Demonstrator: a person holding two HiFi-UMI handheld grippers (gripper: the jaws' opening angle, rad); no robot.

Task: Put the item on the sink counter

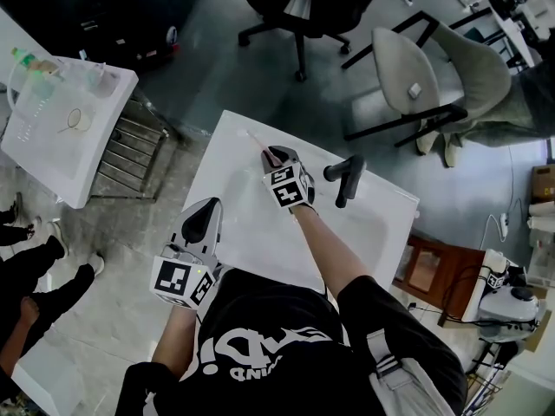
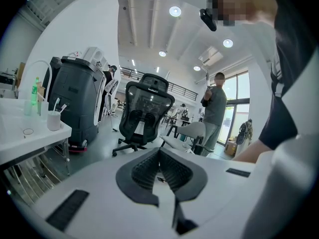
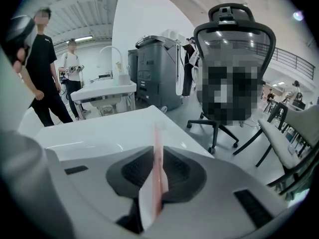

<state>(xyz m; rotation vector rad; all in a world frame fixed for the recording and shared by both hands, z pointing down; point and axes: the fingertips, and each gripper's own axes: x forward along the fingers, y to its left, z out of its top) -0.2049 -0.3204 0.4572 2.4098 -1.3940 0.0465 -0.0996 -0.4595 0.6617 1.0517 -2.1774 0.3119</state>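
A thin pink and white item, like a toothbrush (image 1: 258,144) (image 3: 157,159), sticks out from my right gripper (image 1: 276,156) (image 3: 157,156), whose jaws are shut on it. It hangs over the far left part of the white sink counter (image 1: 227,199) (image 3: 99,133), close above the surface. A black faucet (image 1: 345,177) stands just right of that gripper. My left gripper (image 1: 203,218) (image 2: 159,164) is shut with nothing in it, near the counter's near left edge and pointing out into the room.
A second white sink counter (image 1: 52,150) with a cup and a green bottle stands at the left. A black office chair (image 1: 299,7) and a grey chair (image 1: 434,76) are beyond. A person's legs (image 1: 39,271) show at far left, a wooden cabinet (image 1: 434,271) at right.
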